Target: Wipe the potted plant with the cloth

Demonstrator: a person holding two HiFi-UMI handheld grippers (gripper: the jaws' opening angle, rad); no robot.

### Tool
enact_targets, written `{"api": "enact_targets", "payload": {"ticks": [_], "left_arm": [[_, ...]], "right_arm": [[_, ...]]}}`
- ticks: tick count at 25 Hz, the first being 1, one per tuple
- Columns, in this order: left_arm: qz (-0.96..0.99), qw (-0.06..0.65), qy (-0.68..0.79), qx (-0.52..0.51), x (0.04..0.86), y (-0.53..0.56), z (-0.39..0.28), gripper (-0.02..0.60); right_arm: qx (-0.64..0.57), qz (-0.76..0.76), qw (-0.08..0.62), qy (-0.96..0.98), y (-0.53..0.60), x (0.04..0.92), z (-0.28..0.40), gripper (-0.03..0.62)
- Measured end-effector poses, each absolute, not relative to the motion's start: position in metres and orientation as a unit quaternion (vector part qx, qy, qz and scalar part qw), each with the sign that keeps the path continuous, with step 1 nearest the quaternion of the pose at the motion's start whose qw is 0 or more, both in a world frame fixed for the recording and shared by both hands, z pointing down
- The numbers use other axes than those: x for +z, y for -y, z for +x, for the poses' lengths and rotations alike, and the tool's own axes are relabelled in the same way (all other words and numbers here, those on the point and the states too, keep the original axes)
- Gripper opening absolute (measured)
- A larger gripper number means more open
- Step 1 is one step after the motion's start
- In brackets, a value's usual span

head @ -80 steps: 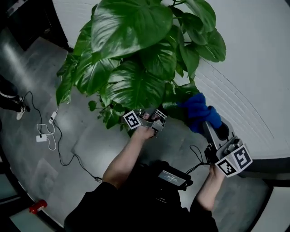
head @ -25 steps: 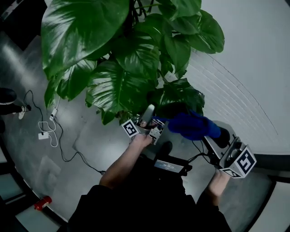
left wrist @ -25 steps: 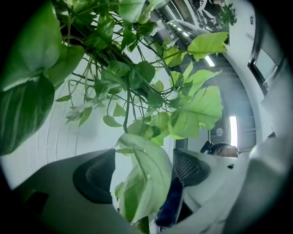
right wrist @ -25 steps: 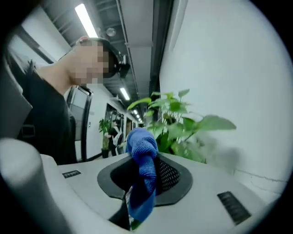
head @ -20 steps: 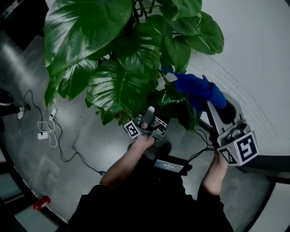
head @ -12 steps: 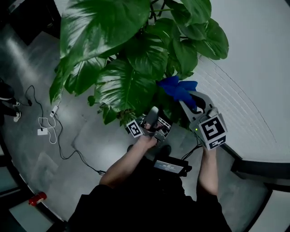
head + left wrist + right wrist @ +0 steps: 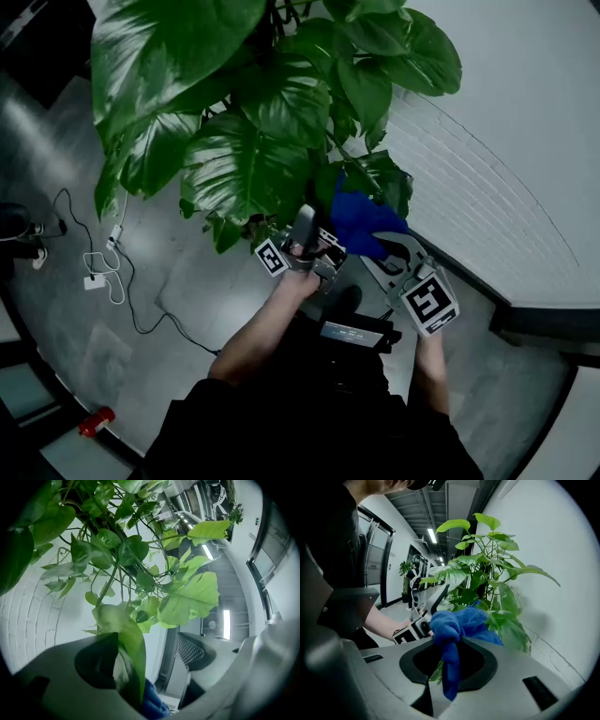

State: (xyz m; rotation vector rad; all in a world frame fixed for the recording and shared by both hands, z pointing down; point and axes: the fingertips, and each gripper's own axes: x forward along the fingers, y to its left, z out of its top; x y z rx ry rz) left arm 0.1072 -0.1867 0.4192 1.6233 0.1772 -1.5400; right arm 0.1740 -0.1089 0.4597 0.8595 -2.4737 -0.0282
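Surface: grey floor (image 7: 178, 309) | On it, left: white charger block (image 7: 94, 281) with looped white cable (image 7: 114, 246) | black cable (image 7: 137, 327) trailing | lower left: small red object (image 7: 97, 421), type unclear

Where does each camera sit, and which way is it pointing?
Head view: on the person's head, looking down at the plant; both forearms show.
Left gripper view: on the left claw, looking up through leaves; only its jaws show.
Right gripper view: on the right claw, facing the plant; left forearm shows.
All share the blue cloth.
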Motion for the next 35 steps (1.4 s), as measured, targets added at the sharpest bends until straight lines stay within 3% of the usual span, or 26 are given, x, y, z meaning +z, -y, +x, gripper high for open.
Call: {"api": "enact_targets", "payload": {"ticks": [5, 8, 13, 16, 21, 23, 25, 30, 35], "left_arm": [[0.657, 0.434, -0.067, -0.613, 0.42, 0.187, 0.109, 0.402], [0.663, 0.437, -0.059, -0.605, 0.427, 0.188, 0.11, 0.402], [0.66, 0.453, -0.047, -0.597, 0.45, 0.187, 0.12, 0.402], [0.666, 0.461, -0.054, -0.584, 0.456, 0.179, 0.137, 0.402], [0.69, 0.449, -0.076, -0.562, 0.443, 0.164, 0.171, 0.402], [0.699, 0.44, -0.082, -0.557, 0.435, 0.159, 0.179, 0.402], [0.702, 0.432, -0.084, -0.56, 0.429, 0.157, 0.181, 0.402], [0.69, 0.424, -0.091, -0.58, 0.418, 0.157, 0.168, 0.402], [0.675, 0.43, -0.106, -0.59, 0.415, 0.154, 0.156, 0.402]], "right_arm": [[0.026, 0.298, 0.277, 0.913, 0.076, 0.486, 0.182, 0.092], [0.055, 0.285, 0.254, 0.923, 0.056, 0.482, 0.196, 0.092], [0.08, 0.308, 0.081, 0.945, 0.052, 0.404, 0.243, 0.092], [0.033, 0.335, -0.021, 0.941, 0.067, 0.327, 0.268, 0.092], [-0.063, 0.397, -0.058, 0.914, 0.124, 0.238, 0.267, 0.092], [-0.099, 0.422, -0.028, 0.901, 0.147, 0.224, 0.259, 0.092], [-0.128, 0.427, 0.045, 0.894, 0.175, 0.24, 0.244, 0.092], [-0.094, 0.362, 0.216, 0.902, 0.213, 0.359, 0.208, 0.092], [-0.059, 0.329, 0.243, 0.911, 0.181, 0.404, 0.201, 0.092]]}}
